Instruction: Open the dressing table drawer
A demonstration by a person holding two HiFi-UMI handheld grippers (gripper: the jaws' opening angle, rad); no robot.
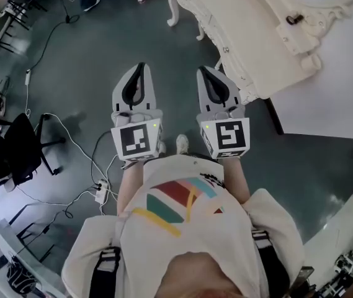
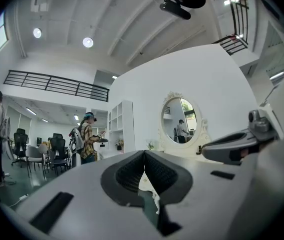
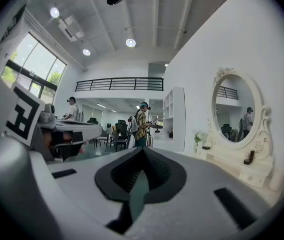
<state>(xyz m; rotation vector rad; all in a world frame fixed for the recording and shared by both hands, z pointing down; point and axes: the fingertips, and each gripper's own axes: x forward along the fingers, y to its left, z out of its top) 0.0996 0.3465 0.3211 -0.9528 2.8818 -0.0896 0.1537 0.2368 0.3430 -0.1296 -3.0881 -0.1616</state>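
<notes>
The white dressing table (image 1: 269, 48) stands at the upper right of the head view, its drawer front (image 1: 235, 61) with small knobs facing my grippers. Its oval mirror (image 3: 234, 109) and a drawer with a knob (image 3: 251, 176) show at the right of the right gripper view. My left gripper (image 1: 140, 67) and right gripper (image 1: 202, 71) are held level side by side over the floor, short of the table and touching nothing. The left gripper (image 2: 144, 154) has its jaws together and empty. So has the right gripper (image 3: 142, 151).
A carved table leg (image 1: 173, 8) stands just ahead of the grippers. A black office chair (image 1: 15, 148) and a power strip with cables (image 1: 102, 192) lie on the grey floor to the left. People stand far off by a white shelf (image 2: 122, 129).
</notes>
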